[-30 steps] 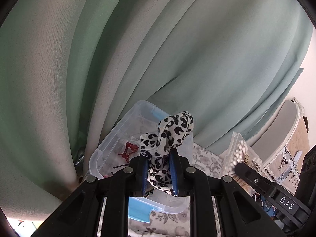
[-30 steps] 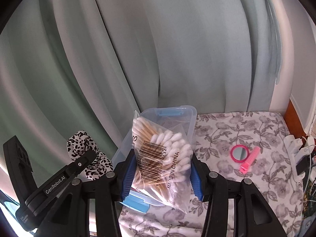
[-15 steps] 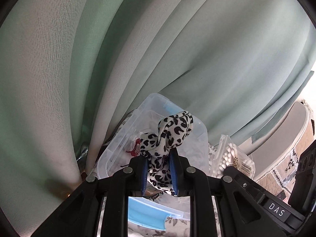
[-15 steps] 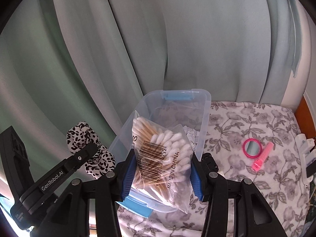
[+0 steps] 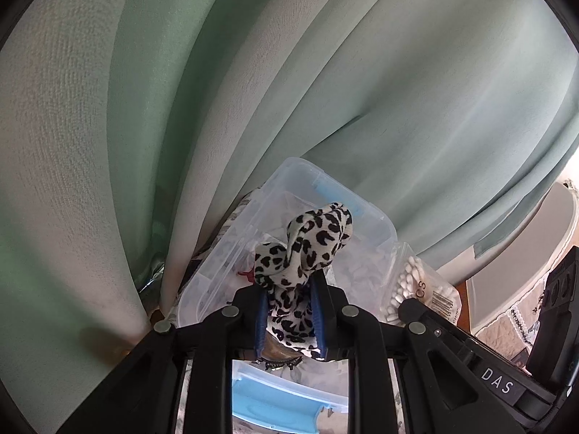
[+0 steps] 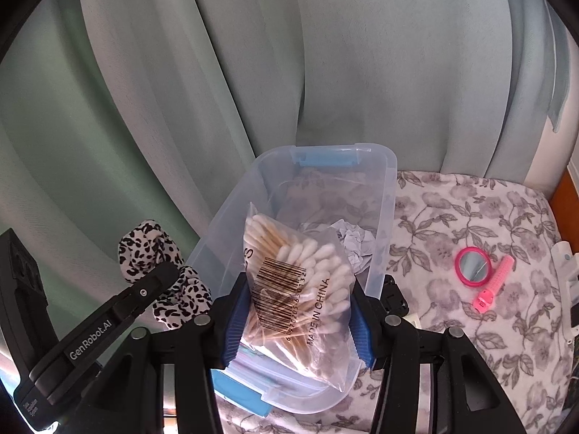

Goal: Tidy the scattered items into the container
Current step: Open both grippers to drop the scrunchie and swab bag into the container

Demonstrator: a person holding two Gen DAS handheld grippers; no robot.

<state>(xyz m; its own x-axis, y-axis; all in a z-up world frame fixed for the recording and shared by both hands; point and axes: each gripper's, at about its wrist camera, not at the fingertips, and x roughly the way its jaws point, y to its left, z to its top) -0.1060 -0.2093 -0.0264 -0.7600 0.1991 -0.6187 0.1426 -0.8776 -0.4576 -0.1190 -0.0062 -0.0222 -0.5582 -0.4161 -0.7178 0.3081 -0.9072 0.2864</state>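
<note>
A clear plastic container (image 6: 389, 195) with blue latches stands on a floral cloth against the curtain. My right gripper (image 6: 295, 325) is shut on a bag of cotton swabs (image 6: 296, 282), which hangs over the container's near end. My left gripper (image 5: 289, 311) is shut on a leopard-print scrunchie (image 5: 304, 249) above the container (image 5: 376, 224). In the right wrist view the scrunchie (image 6: 152, 249) sits just left of the container wall. The swab bag (image 5: 416, 285) shows at the right of the left wrist view. Crumpled paper (image 6: 353, 242) and a red clip (image 5: 248, 275) lie inside the container.
A pink round mirror (image 6: 472, 266) and a pink hair roller (image 6: 494, 284) lie on the floral cloth (image 6: 470, 209) right of the container. A pale green curtain (image 6: 325, 72) hangs right behind it. White objects sit at the far right edge (image 6: 564, 264).
Both grippers have come down and closer to the container, which now looks larger under them. The scrunchie and the swab bag stay held as before.
</note>
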